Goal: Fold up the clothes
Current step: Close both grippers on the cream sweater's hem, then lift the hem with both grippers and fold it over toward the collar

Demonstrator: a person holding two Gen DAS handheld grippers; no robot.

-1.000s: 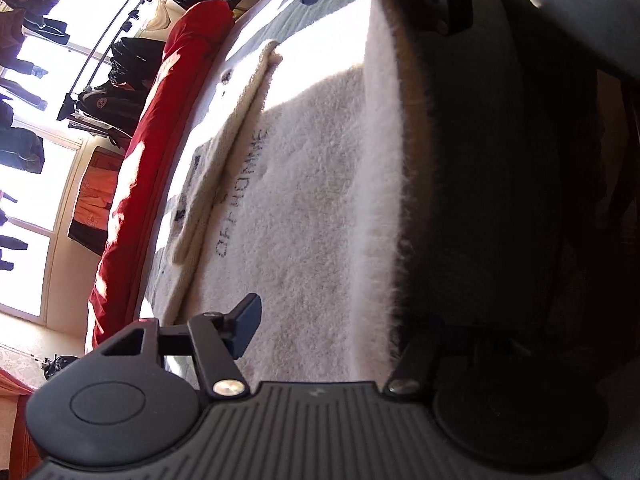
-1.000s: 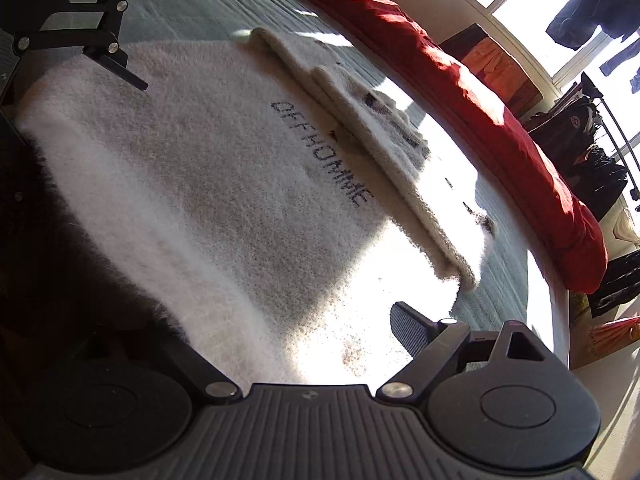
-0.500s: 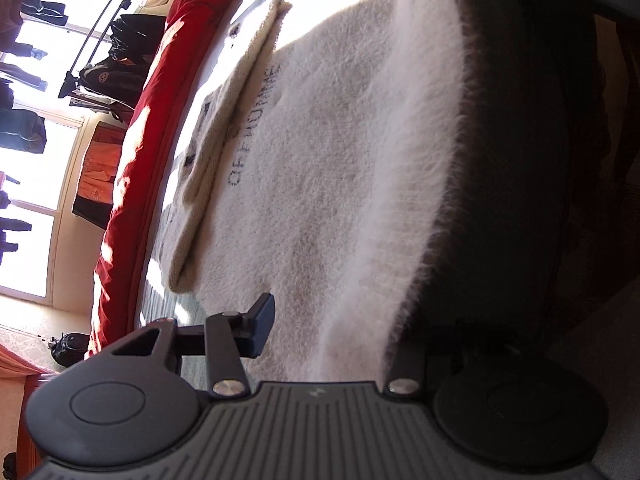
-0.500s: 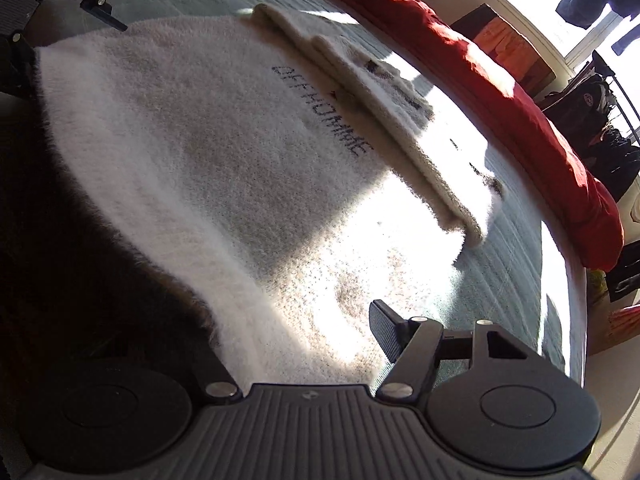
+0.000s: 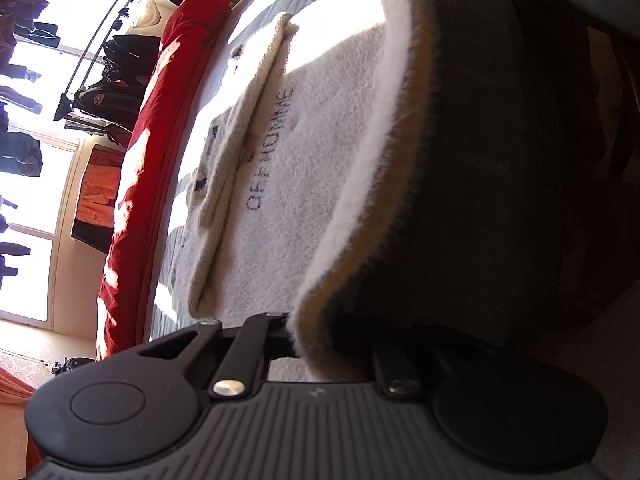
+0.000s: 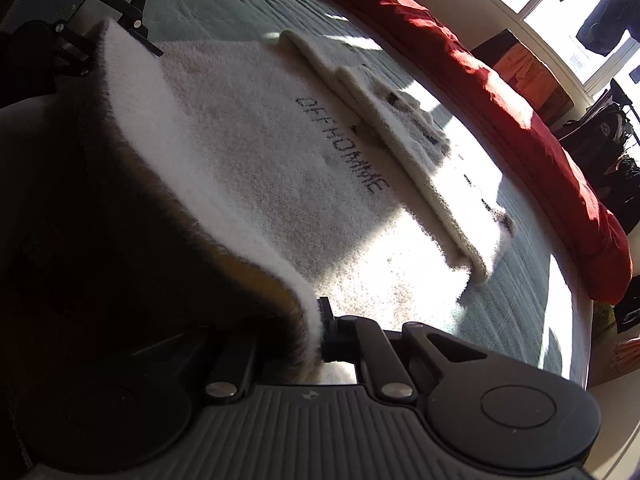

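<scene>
So, quick rundown of what's on the bed:

Sweater: fuzzy cream sweater (image 6: pixel 256 152) spread flat on the grey-green bedcover (image 6: pixel 224 8), dark "OFFHOMME" lettering (image 6: pixel 340 144) across the middle. Near hem is lifted off the bed along its whole length, and the underside of that raised strip is in deep shadow.

Sleeves: folded sleeves (image 6: pixel 400 136) lie in a long band over the far side of the body, just past the lettering, with a few dark marks on them.

Left gripper: left gripper (image 5: pixel 316 340) has its fingers closed tight on one corner of the raised hem, the fluffy edge squeezed in between. It also shows up in the right wrist view at the far corner (image 6: pixel 120 28), gripping the hem there.

Right gripper: right gripper (image 6: pixel 316 336) is pinching the other hem corner the same way, fabric sandwiched between the two fingers.

Red duvet: bunched red duvet (image 6: pixel 500 100) runs along the far edge of the bed, well apart from the sweater.

Background: dark clothes on a rail (image 5: pixel 116 60) by bright windows (image 5: pixel 28 200).
</scene>
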